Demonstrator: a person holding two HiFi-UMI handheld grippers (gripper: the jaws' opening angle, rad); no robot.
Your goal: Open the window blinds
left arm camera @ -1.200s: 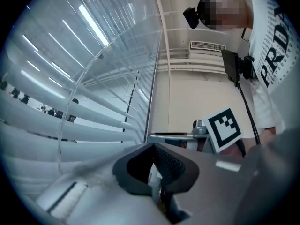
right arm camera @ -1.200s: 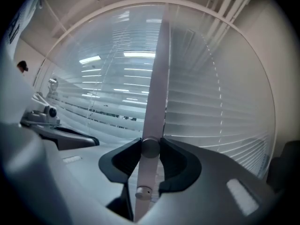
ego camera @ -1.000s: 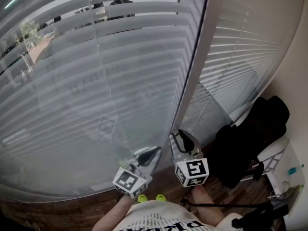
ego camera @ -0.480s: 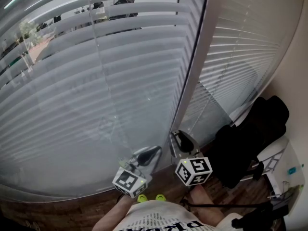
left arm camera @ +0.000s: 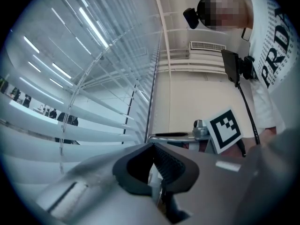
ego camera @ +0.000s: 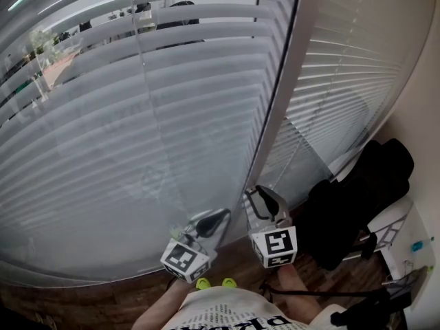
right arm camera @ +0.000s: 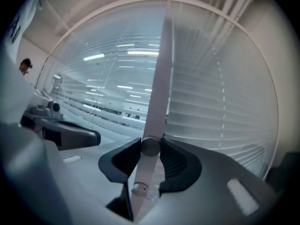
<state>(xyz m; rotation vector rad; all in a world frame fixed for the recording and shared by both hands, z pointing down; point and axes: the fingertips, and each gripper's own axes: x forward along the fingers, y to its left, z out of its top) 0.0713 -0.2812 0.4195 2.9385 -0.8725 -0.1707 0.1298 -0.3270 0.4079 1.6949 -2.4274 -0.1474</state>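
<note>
Two slatted window blinds fill the wall ahead: a left blind and a right blind, parted by a pale frame post. The top slats of the left blind are tilted enough to show the outdoors between them. Below the right blind, just beside the right gripper, a black bag or garment is draped over white furniture. The left gripper hangs close beside the right one, above a wood floor.

Only the right gripper view shows the grip. The right gripper has its pads pressed on a round knob of a pale wand that stands upright between them.

Only the left gripper view shows that the left gripper has its jaw tips together, with nothing made out between them. It also shows a clear cord before the slats and a wall air unit.

Compared with half a second earlier, the marker cube on the right gripper has rolled. Both grippers keep their places.
</note>
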